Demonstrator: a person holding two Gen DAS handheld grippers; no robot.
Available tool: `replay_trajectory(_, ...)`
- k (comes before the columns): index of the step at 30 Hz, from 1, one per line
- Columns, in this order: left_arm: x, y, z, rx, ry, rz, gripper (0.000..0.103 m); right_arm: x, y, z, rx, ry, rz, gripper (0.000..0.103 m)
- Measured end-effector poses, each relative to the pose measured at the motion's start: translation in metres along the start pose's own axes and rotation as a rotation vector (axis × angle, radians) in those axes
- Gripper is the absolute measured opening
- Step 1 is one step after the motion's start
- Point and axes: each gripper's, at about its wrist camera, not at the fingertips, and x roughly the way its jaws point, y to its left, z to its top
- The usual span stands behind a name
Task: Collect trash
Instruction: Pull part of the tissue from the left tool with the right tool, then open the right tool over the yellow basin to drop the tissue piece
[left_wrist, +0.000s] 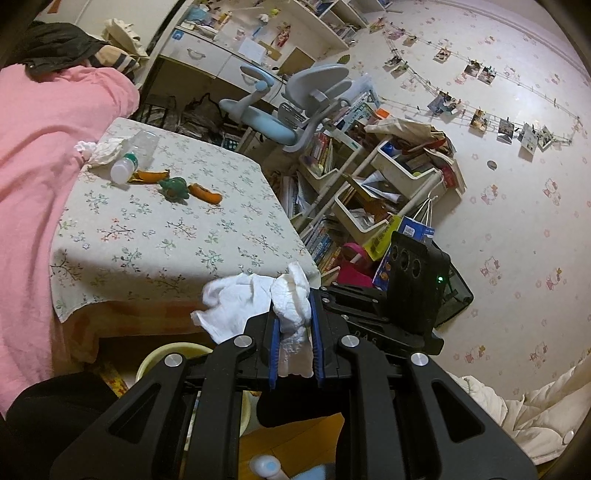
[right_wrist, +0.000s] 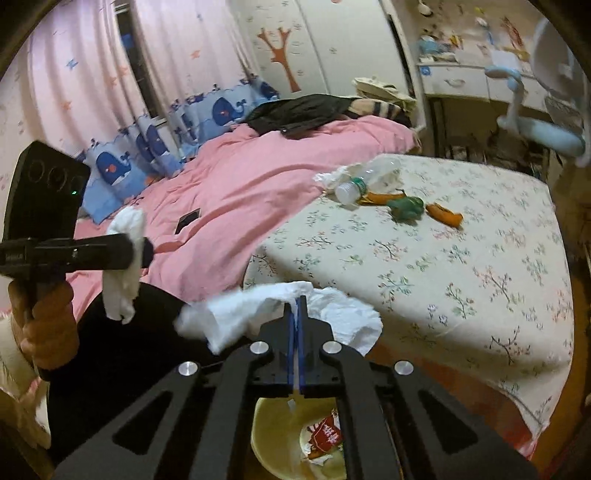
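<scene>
My left gripper (left_wrist: 293, 301) is shut on a crumpled white tissue (left_wrist: 291, 295); it also shows in the right wrist view (right_wrist: 138, 247) with the tissue (right_wrist: 123, 280) hanging from it. My right gripper (right_wrist: 297, 302) is shut on a larger white tissue (right_wrist: 332, 314), which also shows in the left wrist view (left_wrist: 236, 299). Both are held off the table's near edge, above a yellow bin (right_wrist: 277, 428) holding a red wrapper (right_wrist: 327, 437). On the floral table (right_wrist: 461, 266) lie a plastic bottle (right_wrist: 365, 177), a tissue (right_wrist: 328, 177), orange peels (right_wrist: 445, 214) and a green toy (right_wrist: 406, 206).
A pink-covered bed (right_wrist: 240, 177) lies left of the table, with a black garment (right_wrist: 303, 110) and a phone (right_wrist: 186, 219) on it. A blue-grey chair (left_wrist: 295, 103), a desk (left_wrist: 221, 55) and cluttered book racks (left_wrist: 388, 177) stand behind the table.
</scene>
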Motion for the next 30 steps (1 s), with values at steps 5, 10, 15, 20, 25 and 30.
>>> replay_trajectory(5, -0.005, 0.006, 0.004, -0.011, -0.013, 0.018, 0.013, 0.01, 0.003, -0.005, -0.014, 0.058, -0.006, 0.002)
replay_trajectory(10, -0.008, 0.015, 0.01, -0.024, -0.03, 0.034, 0.013, 0.024, 0.004, -0.013, -0.014, 0.143, 0.017, 0.002)
replay_trajectory(15, -0.007, 0.024, 0.015, -0.034, -0.04, 0.043, 0.013, 0.046, 0.012, -0.026, -0.047, 0.267, 0.039, 0.002)
replay_trajectory(20, -0.005, 0.03, 0.017, -0.04, -0.041, 0.044, 0.013, 0.058, 0.012, -0.033, -0.046, 0.324, 0.034, 0.002)
replay_trajectory(25, -0.002, 0.038, 0.018, -0.055, -0.043, 0.039, 0.013, 0.067, 0.014, -0.037, -0.065, 0.363, 0.035, 0.002)
replay_trajectory(30, 0.002, 0.04, 0.021, -0.049, -0.043, 0.034, 0.013, 0.084, 0.019, -0.049, -0.087, 0.467, 0.048, 0.013)
